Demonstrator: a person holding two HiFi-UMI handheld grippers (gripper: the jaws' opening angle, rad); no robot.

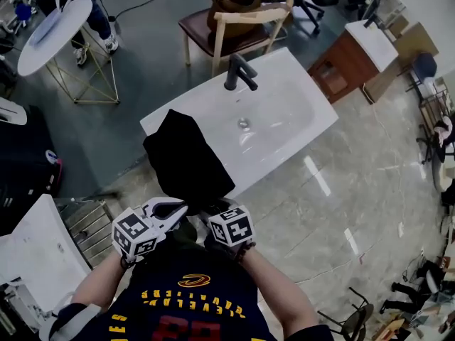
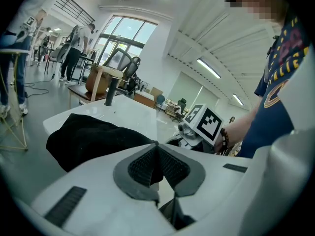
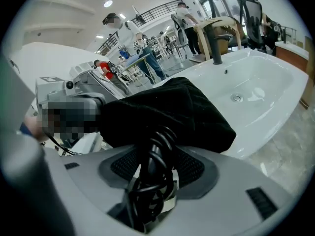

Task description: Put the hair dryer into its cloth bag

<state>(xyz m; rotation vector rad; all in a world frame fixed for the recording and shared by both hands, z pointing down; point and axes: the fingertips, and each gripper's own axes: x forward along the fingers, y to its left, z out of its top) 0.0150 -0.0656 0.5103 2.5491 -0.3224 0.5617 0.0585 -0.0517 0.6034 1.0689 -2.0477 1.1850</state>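
Observation:
The black cloth bag [image 1: 186,158] lies over the near left corner of a white sink top [image 1: 291,119]. Both grippers meet at the bag's near end, close to my chest. My left gripper [image 1: 185,212] is shut, with an edge of the bag [image 2: 93,136] pinched between its pads [image 2: 170,166]. My right gripper [image 3: 155,166] is shut on a bundle of coiled black cord [image 3: 150,181] that runs up into the bag [image 3: 167,112]. The hair dryer's body is hidden by the cloth. The right gripper's marker cube [image 2: 209,123] shows just beyond the left jaws.
A black faucet [image 1: 238,72] stands at the sink's far edge, and the drain [image 1: 244,123] sits mid-basin. Beyond are a wooden chair [image 1: 234,20], a round white table [image 1: 53,23] and a wooden cabinet [image 1: 348,59]. Another white unit [image 1: 35,254] stands at my left.

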